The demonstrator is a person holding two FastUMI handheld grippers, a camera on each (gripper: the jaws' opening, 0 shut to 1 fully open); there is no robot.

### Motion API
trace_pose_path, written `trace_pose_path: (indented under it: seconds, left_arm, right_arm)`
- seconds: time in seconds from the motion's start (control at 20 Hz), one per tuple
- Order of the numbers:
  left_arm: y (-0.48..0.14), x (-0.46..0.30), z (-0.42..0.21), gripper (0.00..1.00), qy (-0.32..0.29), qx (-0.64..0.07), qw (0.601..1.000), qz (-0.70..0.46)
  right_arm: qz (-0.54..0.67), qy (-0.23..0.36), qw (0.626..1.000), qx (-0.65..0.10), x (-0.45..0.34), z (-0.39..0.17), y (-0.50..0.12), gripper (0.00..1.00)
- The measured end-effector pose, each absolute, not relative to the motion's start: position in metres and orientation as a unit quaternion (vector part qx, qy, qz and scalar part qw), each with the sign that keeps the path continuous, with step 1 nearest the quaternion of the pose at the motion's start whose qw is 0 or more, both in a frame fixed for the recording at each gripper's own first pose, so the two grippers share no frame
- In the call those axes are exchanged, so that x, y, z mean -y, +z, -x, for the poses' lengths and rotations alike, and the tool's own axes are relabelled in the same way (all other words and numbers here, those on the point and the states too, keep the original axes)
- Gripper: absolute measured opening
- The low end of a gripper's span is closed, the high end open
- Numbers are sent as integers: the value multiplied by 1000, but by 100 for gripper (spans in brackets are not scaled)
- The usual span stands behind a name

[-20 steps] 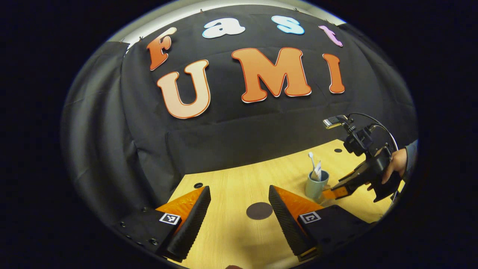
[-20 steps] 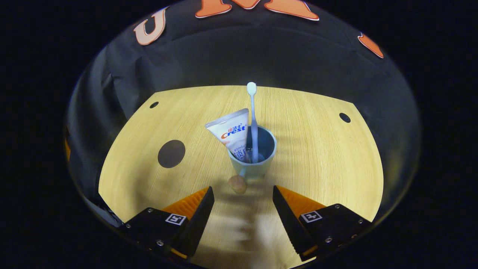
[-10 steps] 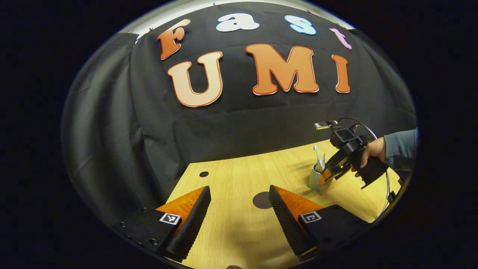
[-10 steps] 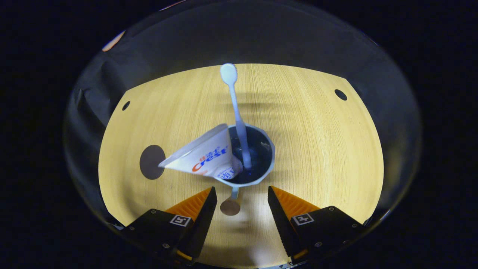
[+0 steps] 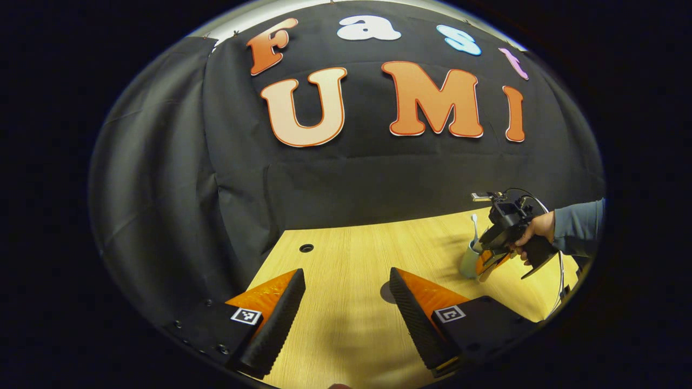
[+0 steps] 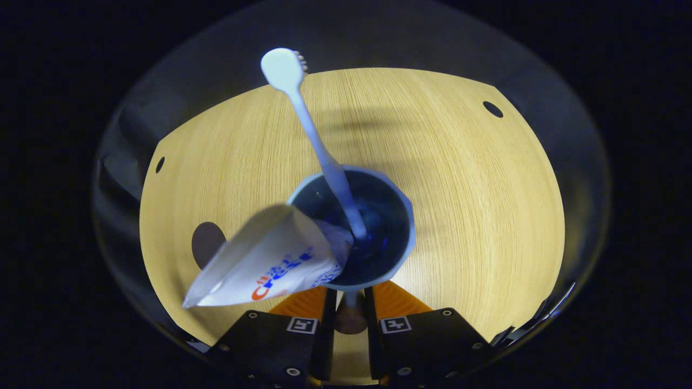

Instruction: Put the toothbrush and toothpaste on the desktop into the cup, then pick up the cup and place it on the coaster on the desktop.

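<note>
A light blue cup (image 6: 409, 232) stands on the wooden table with a white toothbrush (image 6: 313, 135) and a white toothpaste tube (image 6: 270, 265) leaning out of it. My right gripper (image 6: 349, 296) is shut on the cup's handle, just below the rim. The dark round coaster (image 6: 205, 243) lies to the cup's left, partly hidden by the tube. In the left gripper view the cup (image 5: 468, 263) sits at the far right with the right gripper (image 5: 486, 263) on it, held by a hand (image 5: 532, 227). My left gripper (image 5: 346, 305) hangs open over the table, with the coaster (image 5: 385, 292) by its right finger.
The light wooden table (image 6: 476, 189) has small round holes near its back corners (image 6: 492, 109) (image 5: 306, 248). The black cloth wall rises right behind it. A grey sleeve (image 5: 576, 232) reaches in from the right.
My right gripper moved forward to the cup and shut on its handle; it was open one second ago. The left gripper drifted left, so the cup and coaster slid rightward in its view.
</note>
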State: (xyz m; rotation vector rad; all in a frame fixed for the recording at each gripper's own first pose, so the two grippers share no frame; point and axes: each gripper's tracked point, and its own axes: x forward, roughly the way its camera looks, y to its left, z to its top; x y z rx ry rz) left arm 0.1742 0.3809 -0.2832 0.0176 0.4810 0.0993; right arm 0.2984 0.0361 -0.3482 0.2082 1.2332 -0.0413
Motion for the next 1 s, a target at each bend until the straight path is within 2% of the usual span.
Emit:
trace_pose_path:
  seconds: [0.25,0.4,1.0]
  left_arm:
    - [-283,-382,-178,100,48,-237,970,-4]
    - [-284,-384,-179,98,46,-237,970,-3]
    - [-304,-419,-149,100,70,-260,963,-10]
  right_arm:
    - [-88,-17,814,-574,-39,-298,-343,20]
    - [-89,-11,820,-565,-37,-297,-342,19]
    - [-41,61,843,-533,-50,-329,-305,19]
